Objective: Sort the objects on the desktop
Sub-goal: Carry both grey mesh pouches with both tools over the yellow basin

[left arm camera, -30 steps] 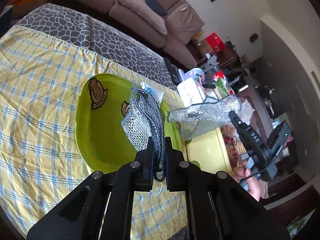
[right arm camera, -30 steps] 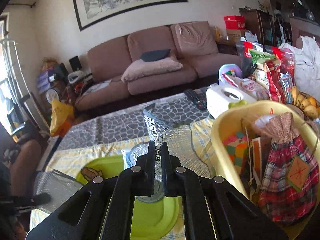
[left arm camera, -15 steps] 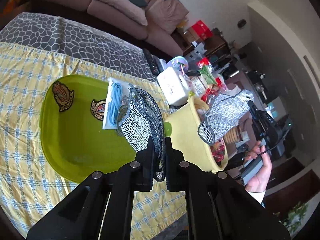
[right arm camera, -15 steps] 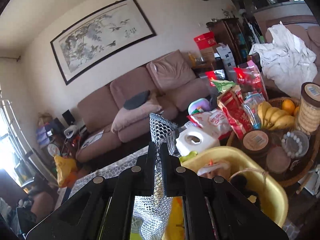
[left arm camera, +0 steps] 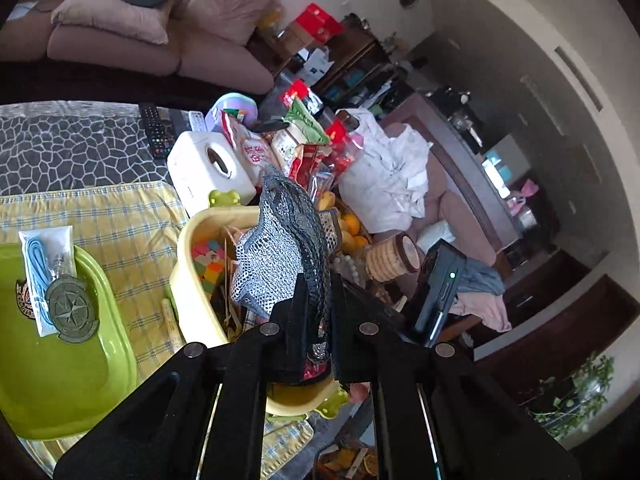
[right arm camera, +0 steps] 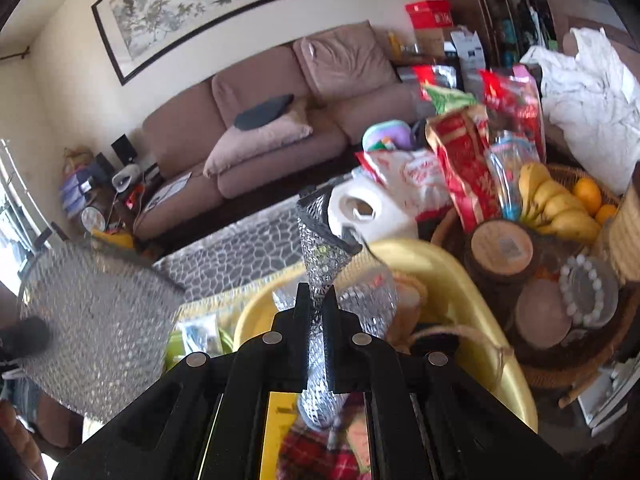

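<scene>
Left wrist view: your left tongs [left arm camera: 316,300] are clamped on a mesh bag [left arm camera: 280,248], which hangs over the yellow tub [left arm camera: 188,264]; your right tongs [right arm camera: 316,304] pinch another part of the netting [right arm camera: 320,236]. Expect it to be light, limp and snag-prone, so keep hold of the dark rim, not the loose weave. The tub already looks crowded, with coloured blocks [left arm camera: 208,260] and a plaid pouch [right arm camera: 320,452]. The green tray [left arm camera: 60,380] on the worktop holds a packeted blue cable [left arm camera: 38,268] and badges [left arm camera: 72,312].
</scene>
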`<state>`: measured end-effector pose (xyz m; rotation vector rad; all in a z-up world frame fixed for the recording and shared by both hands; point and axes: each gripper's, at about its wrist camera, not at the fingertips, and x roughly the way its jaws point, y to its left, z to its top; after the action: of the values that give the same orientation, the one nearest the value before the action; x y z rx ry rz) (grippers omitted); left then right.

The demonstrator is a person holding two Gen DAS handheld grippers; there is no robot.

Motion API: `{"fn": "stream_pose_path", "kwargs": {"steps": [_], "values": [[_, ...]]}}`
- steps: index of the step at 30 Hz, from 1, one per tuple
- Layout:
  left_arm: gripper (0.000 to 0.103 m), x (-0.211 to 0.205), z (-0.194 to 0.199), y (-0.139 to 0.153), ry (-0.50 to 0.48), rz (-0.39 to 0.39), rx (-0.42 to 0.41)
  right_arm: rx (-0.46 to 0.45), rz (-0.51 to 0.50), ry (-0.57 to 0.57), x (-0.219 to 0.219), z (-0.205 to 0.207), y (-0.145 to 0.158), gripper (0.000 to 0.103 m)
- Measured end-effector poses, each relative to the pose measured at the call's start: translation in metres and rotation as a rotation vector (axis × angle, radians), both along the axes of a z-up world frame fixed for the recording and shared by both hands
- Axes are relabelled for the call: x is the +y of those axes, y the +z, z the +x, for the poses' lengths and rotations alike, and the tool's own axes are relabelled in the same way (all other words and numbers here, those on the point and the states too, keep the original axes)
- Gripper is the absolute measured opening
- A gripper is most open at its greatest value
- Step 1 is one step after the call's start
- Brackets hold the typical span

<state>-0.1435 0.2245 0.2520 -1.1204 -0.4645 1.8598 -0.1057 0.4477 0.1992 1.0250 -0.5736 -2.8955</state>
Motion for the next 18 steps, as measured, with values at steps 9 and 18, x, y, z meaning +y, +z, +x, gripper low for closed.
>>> {"fn": "stream_pose_path", "kwargs": {"steps": [9, 18], "values": [[0.008, 0.073, -0.020, -0.076, 0.010, -0.228, -0.076, -0.132, 0.008, 0.119, 0.006, 0.015, -0.040, 0.008], [0.008, 0.109, -0.012, -0.112, -0.001, -0.524, 0.009, -0.181, 0.078, 0.201, 0.001, 0.037, -0.041, 0.024]]}}
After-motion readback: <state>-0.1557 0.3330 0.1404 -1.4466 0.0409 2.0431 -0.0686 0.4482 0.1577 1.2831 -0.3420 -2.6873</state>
